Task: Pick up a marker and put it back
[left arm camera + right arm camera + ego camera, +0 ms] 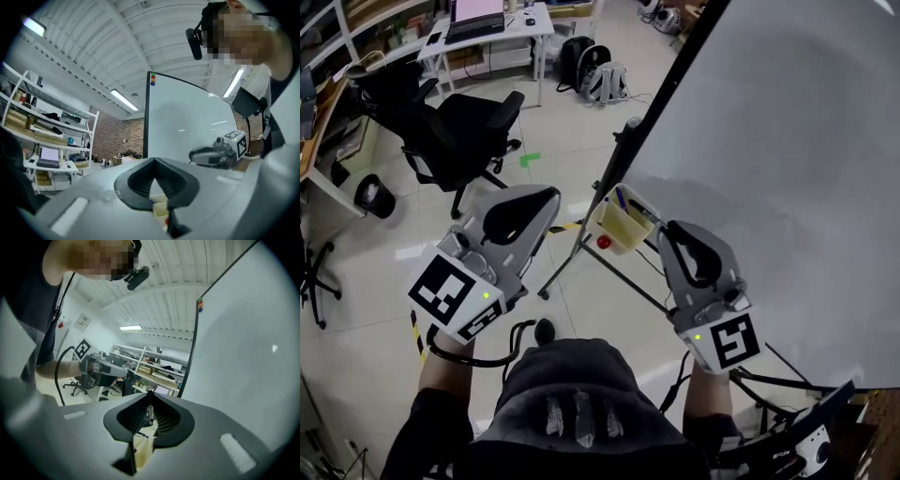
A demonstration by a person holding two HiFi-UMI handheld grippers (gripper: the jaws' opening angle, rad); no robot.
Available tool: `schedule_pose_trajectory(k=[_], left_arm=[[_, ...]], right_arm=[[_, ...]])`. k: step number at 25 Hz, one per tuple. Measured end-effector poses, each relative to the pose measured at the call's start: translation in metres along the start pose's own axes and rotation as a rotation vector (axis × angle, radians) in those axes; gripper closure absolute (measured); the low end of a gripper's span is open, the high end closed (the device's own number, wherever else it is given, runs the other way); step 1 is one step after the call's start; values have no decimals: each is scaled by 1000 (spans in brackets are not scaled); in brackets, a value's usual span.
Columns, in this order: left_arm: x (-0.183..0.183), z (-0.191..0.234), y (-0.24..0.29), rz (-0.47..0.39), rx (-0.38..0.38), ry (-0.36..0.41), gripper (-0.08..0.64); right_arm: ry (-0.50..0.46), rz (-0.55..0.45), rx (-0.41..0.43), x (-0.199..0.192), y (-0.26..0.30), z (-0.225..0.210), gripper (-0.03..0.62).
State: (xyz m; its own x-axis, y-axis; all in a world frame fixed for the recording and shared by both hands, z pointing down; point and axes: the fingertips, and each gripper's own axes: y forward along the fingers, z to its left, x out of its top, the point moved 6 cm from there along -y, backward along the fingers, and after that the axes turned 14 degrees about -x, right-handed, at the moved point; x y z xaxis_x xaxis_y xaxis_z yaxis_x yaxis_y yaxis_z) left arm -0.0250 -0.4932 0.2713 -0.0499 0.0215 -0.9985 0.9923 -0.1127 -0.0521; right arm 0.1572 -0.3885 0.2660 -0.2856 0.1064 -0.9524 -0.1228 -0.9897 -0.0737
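A cream marker box hangs at the lower left corner of the whiteboard, with a blue marker standing in it and a red magnet below. My right gripper sits just right of the box; in the right gripper view a thin pale marker stands upright between its nearly closed jaws, above the box. My left gripper hovers left of the box, tips together and empty. From above, the right gripper's body hides its grip.
The whiteboard stands on easel legs. A black office chair is at the left, a desk with a laptop beyond it, backpacks on the floor behind, and a bin at far left.
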Motion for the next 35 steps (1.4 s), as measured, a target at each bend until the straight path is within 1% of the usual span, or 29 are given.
schedule_pose_trajectory(k=[4,7,11,16,23,26,32,35], left_arm=[[-15,16,11,10,-54,-45,554],[-23,23,19,25,-72,-69,554],[-36,30,30,45,-65,-97,554],[-59,42,51,73,-64,-126,554],[-87,52,58,126,-52,-184,554],[-94,51,57,154,-55,-201,554],[-96,53,58,165,-59,-213,554],[-98,54,60,171,-61,-216,554]], right_arm=[[2,99,-12,-22,7,6,552],[16,146,-18,-36,11,3,552],[43,209,20,-62,17,0,552],[21,289,87,-106,35,-1,552],[37,374,127,-147,52,3,552],[31,408,133,-156,53,7,551],[19,475,144,-172,53,13,551],[21,485,145,-177,53,13,551]])
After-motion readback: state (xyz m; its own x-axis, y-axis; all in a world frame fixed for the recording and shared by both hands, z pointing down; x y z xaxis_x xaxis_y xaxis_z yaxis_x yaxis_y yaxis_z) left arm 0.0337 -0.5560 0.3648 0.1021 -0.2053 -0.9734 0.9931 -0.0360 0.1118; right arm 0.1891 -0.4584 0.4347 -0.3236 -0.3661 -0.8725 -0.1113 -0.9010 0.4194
